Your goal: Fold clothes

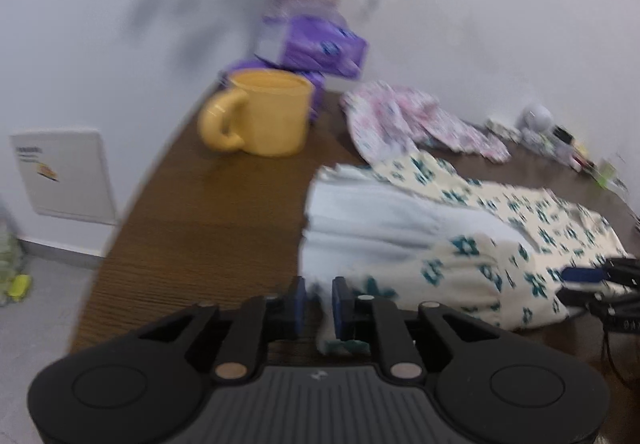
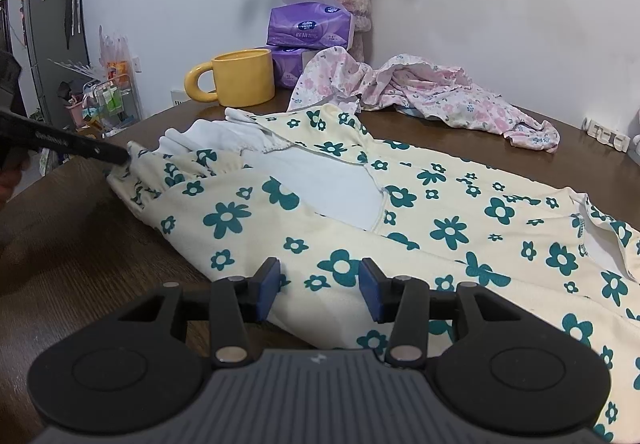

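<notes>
Left gripper [image 1: 319, 302] pinches the flowered garment [image 1: 460, 244] beside a yellow mug [image 1: 260, 116].

Left tool [image 1: 319, 304]: jaws nearly closed, pinching garment [image 1: 460, 244] edge. Right tool [image 2: 319, 289]: jaws part open, straddling fabric, pads not pressing. Both angled downward.

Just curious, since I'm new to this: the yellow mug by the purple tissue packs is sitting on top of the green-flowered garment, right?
Not quite. The yellow mug does stand by the purple tissue packs, but on the bare wooden table, behind the green-flowered garment and clear of it. The right wrist view shows this plainly.
</notes>
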{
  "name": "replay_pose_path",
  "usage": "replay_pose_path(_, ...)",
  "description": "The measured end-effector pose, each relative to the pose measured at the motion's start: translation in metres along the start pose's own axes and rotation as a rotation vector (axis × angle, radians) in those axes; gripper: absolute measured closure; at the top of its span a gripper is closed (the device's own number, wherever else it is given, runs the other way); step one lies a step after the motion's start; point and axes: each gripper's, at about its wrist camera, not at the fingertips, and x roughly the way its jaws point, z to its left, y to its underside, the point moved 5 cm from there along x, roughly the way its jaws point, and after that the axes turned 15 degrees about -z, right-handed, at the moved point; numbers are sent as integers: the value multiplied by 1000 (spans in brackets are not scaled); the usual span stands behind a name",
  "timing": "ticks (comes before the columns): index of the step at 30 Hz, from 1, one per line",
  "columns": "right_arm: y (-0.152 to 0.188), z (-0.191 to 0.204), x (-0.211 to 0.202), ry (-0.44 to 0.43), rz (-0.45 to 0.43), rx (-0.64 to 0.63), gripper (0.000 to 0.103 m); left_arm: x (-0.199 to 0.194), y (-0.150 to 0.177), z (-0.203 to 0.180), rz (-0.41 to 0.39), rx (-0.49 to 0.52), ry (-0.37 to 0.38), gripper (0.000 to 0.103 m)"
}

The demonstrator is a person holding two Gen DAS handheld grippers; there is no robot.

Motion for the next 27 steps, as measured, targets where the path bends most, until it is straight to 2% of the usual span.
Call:
replay_pose_path(3,0,0,0,2,-6,-3,58,-15,-10,-15,-65,8,16,83)
replay_pose_path(5,0,1,1,4,-8,-6,58,-20,-12,-39,-88,20,101,80)
replay_pose_path(8,1,1,1,6,-10,-7,57,-10,-5,-86,-63,39,244,79)
replay_pose_path(11,1,1,1,8,-10,-9,57,10,7,-132,-8,79,337,79)
replay_pose_path(15,1,1,1,9,-11,-5,56,41,24,-166,37,154,320,79)
replay_pose_path(17,1,0,1,9,-11,-1,55,47,32,-166,38,205,265,79)
replay_pose_path(19,1,-1,0,6,-10,3,53,48,36,-156,35,197,237,80)
replay_pose_path(20,1,-1,0,4,-10,6,53,45,36,-149,33,180,236,86)
replay_pose_path(21,1,-2,0,2,-10,8,52,42,36,-142,29,165,231,87)
replay_pose_path(23,1,-3,0,-1,-10,11,52,38,35,-127,8,164,189,87)
replay_pose_path(27,1,-3,0,1,-8,8,49,28,32,-100,-18,125,170,87)
